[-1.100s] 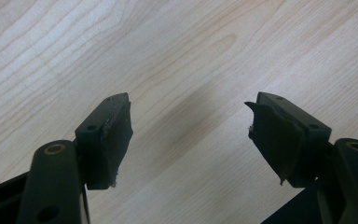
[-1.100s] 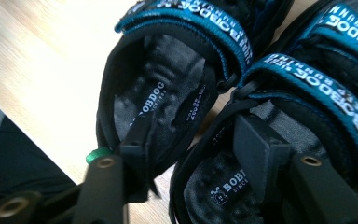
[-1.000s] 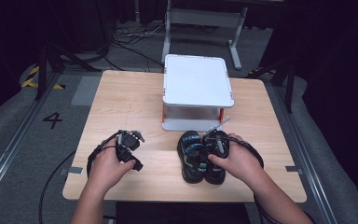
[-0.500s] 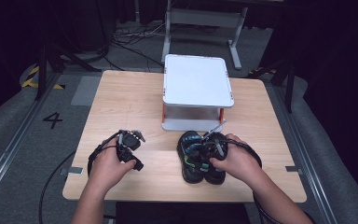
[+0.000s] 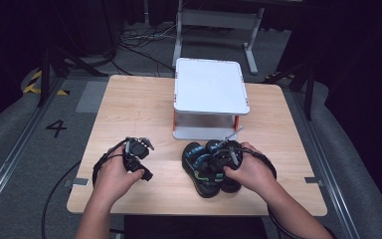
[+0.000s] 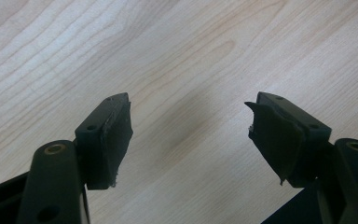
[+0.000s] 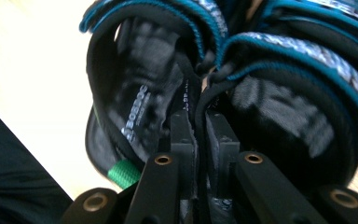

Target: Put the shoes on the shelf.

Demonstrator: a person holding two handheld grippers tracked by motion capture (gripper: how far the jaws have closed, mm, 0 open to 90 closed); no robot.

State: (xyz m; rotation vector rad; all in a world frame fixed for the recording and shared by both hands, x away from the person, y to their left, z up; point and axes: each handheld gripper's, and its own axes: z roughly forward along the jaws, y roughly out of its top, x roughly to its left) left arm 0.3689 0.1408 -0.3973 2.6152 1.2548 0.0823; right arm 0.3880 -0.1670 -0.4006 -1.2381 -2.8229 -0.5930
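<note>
Your right fingers (image 7: 214,140) are pressed together on the inner edges of the two black sandals (image 5: 210,167), where the heel rims of the pair meet; they have just been closing, and the thin black edges are now pinched between them. In the right gripper view you see the teal-trimmed straps of both sandals rising just beyond the grip. So the step in hand, as I judge it, is the grasp of the pair as one bundle. The sandals lie on the worktop (image 5: 144,107), just in front of the white two-level rack (image 5: 210,97) and near its right red leg.

Your left gripper (image 5: 138,154) rests on the worktop to the left of the sandals, well apart from them. Its fingers (image 6: 109,135) stand apart with nothing between them, and bare wood is below.

The next move probably calls for a lift. Check first that both edges are really caught, because one sandal may slip out and hang. Then raise the pair slowly and keep it clear of the rack's front edge.
</note>
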